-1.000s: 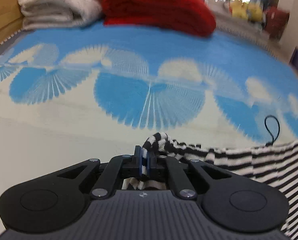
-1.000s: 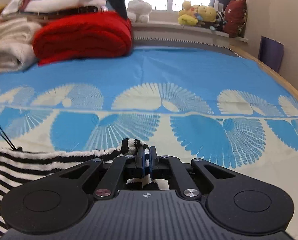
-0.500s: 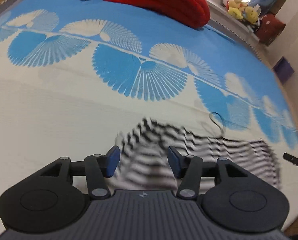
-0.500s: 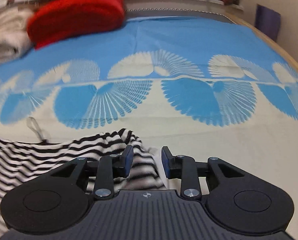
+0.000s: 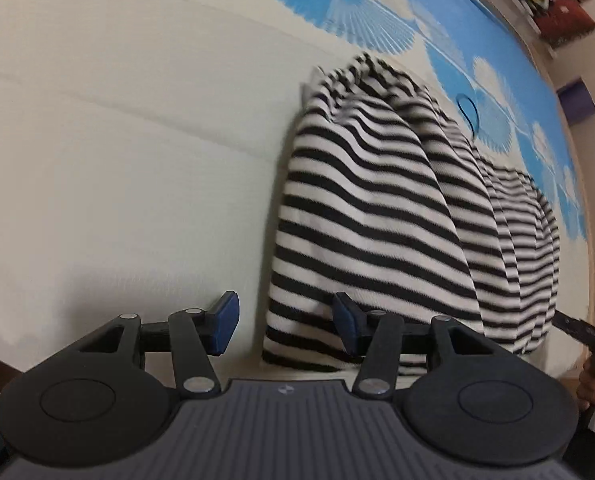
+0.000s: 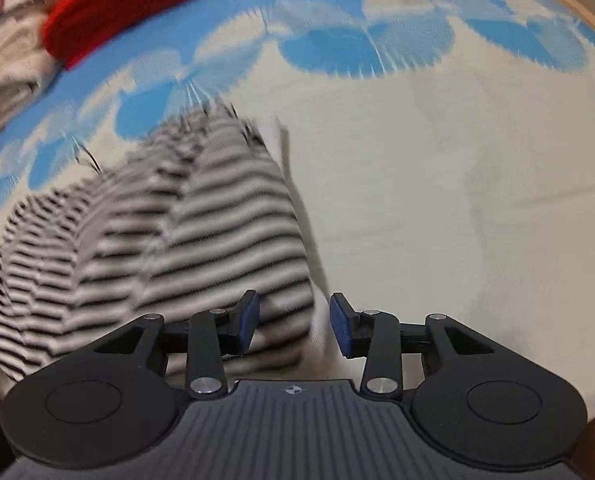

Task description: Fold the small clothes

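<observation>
Both grippers let go of the striped garment on the bed cover.

The black-and-white striped garment (image 5: 377,208) lies folded on the cream part of the bed cover (image 5: 117,160), near its close edge. The left gripper (image 5: 285,322) hangs over the garment's left near corner, fingers spread, pinching nothing. The right gripper (image 6: 293,322), its jaws having just been opening, stands spread over the right near corner, pads clear of the cloth. A red blanket (image 6: 125,4) sits at the far edge.
</observation>
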`<action>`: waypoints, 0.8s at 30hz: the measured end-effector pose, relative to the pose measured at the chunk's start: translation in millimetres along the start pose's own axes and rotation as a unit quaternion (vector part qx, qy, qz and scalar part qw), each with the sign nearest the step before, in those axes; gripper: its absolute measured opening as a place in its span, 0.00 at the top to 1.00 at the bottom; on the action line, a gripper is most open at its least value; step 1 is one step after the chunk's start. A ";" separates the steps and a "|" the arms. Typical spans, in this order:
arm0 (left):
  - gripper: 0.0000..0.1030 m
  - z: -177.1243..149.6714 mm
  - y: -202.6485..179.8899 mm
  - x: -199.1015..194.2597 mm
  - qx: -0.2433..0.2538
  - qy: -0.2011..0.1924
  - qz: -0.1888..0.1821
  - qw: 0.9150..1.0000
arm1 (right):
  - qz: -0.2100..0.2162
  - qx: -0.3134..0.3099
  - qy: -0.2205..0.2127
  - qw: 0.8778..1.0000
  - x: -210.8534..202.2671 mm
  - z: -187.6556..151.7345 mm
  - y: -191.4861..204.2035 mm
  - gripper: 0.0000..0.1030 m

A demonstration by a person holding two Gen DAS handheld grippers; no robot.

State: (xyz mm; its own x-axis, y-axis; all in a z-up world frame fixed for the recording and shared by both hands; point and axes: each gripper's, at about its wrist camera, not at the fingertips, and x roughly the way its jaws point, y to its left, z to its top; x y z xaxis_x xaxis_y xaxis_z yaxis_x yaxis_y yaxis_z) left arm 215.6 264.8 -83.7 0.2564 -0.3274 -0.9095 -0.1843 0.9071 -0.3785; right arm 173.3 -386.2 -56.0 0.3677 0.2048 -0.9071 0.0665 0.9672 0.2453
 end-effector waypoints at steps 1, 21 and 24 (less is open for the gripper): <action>0.45 -0.9 -2.5 1.6 0.006 0.004 -0.006 1.000 | -0.002 -0.003 0.007 1.000 2.8 -1.3 0.9 0.60; 0.99 -11.9 -16.3 -9.4 0.066 -0.013 0.088 0.994 | 0.007 0.002 0.023 1.000 -20.9 -9.3 -10.1 0.93; 0.95 -17.4 -30.5 6.9 0.094 0.029 0.124 0.987 | -0.030 -0.026 0.069 0.997 -5.0 -16.4 -6.7 0.99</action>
State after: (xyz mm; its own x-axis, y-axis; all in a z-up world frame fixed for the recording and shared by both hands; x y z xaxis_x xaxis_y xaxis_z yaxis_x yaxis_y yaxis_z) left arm 206.5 230.3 -81.5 0.1702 -0.0981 -0.9805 -0.0545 0.9926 -0.1088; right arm 155.8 -391.3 -58.7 0.2326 0.1621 -0.9590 0.0341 0.9840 0.1746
